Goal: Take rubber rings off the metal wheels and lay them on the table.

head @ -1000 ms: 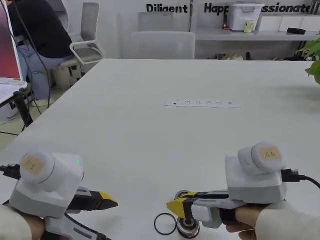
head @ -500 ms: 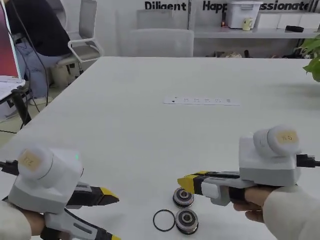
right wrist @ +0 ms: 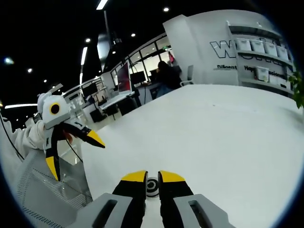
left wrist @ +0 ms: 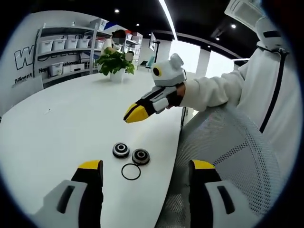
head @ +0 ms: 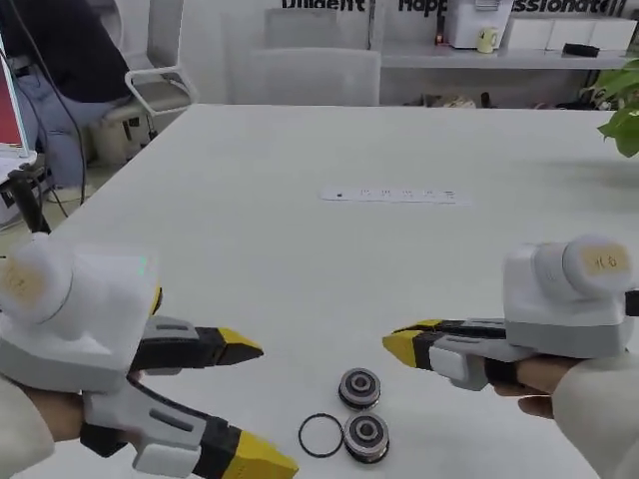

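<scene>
**A:** Start at the left. What is the left claw (head: 262, 407) doing?

**B:** It is spread wide and empty, hovering above the white surface (head: 349, 269) with its yellow tips angled toward the work. In the left gripper view the jaws frame the parts. I'd judge it is lined up to come in and steady something.

**A:** And next along?

**B:** A thin black rubber ring (head: 320, 435) lies flat on the surface near the front edge, off any wheel. It is just beside the nearer round metal wheel (head: 366, 436), either touching it or barely apart, I can't tell which. Lying there, it is out of the way of the next grab.

**A:** The other wheel?

**B:** The farther round metal wheel (head: 359, 388) sits flat just behind the nearer one. Both have dark rims, and I can't tell whether either carries a ring.

**A:** And the right?

**B:** The right claw (head: 399, 346) is drawn closed, jaws nearly meeting, gripping nothing. It is raised above and to the right of the wheels. The right gripper view looks down the jaws at one wheel, so my guess is that it is aiming to pick at that rim.
</scene>
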Motion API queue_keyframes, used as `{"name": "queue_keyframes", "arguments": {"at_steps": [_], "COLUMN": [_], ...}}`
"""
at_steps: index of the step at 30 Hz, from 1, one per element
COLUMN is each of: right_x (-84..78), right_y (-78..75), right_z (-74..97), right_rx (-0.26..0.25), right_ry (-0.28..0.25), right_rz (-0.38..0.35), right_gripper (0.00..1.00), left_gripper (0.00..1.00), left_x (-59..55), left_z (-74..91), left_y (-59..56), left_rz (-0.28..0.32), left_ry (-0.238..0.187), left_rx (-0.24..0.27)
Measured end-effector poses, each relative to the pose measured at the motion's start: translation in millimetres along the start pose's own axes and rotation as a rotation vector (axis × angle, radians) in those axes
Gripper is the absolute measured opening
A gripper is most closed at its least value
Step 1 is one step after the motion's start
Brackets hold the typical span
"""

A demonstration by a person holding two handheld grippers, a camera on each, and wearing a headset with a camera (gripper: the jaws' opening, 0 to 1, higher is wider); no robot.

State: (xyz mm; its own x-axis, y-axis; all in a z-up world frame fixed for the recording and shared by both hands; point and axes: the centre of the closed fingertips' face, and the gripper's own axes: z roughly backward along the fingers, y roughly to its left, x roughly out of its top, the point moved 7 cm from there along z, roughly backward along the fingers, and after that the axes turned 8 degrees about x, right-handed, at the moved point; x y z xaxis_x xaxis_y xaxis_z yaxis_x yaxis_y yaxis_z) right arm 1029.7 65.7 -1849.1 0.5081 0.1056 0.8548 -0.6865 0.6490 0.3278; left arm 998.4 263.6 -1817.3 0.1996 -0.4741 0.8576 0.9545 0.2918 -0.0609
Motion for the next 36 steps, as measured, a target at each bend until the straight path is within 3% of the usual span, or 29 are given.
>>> {"name": "queue_keyframes", "arguments": {"at_steps": [5, 8, 11, 13, 15, 20, 25, 31, 34, 36], "right_x": [-0.8, -2.8, -5.1, -7.5, -13.0, -24.7, -45.1, -53.9, -56.4, -58.2], "right_y": [-0.9, -1.9, -3.1, -3.8, -6.2, -7.7, -3.6, 5.1, 6.8, 9.2], "right_z": [0.8, 1.9, 2.4, 2.6, 2.8, 2.3, -3.1, -7.8, -8.2, -9.2], "right_rx": [0.006, 0.000, 0.002, 0.008, 0.006, 0.015, 0.063, 0.115, 0.136, 0.154], "right_ry": [0.002, 0.021, 0.036, 0.049, 0.086, 0.159, 0.294, 0.348, 0.361, 0.362], "right_rz": [-0.024, -0.001, 0.005, 0.006, 0.035, 0.076, 0.140, 0.178, 0.175, 0.161], "right_gripper": [0.09, 0.09, 0.10, 0.10, 0.10, 0.09, 0.09, 0.12, 0.12, 0.13], "left_gripper": [0.71, 0.69, 0.66, 0.65, 0.61, 0.53, 0.37, 0.33, 0.28, 0.27], "left_x": [16.1, 24.7, 29.0, 30.5, 30.8, 26.5, 13.3, -5.0, -8.5, -6.9], "left_z": [-5.5, -14.1, -21.6, -27.0, -33.3, -52.4, -73.3, -82.5, -84.9, -88.5], "left_y": [-6.5, -7.3, -4.3, -4.2, -1.5, 6.5, 13.5, 15.4, 17.0, 16.1], "left_rz": [-0.055, -0.085, -0.121, -0.125, -0.129, -0.128, -0.132, -0.083, -0.092, -0.021], "left_ry": [0.002, 0.009, 0.023, 0.029, 0.039, 0.073, 0.109, 0.116, 0.115, 0.078], "left_rx": [-0.027, -0.036, -0.040, -0.073, -0.082, -0.090, -0.076, -0.053, -0.042, -0.040]}}
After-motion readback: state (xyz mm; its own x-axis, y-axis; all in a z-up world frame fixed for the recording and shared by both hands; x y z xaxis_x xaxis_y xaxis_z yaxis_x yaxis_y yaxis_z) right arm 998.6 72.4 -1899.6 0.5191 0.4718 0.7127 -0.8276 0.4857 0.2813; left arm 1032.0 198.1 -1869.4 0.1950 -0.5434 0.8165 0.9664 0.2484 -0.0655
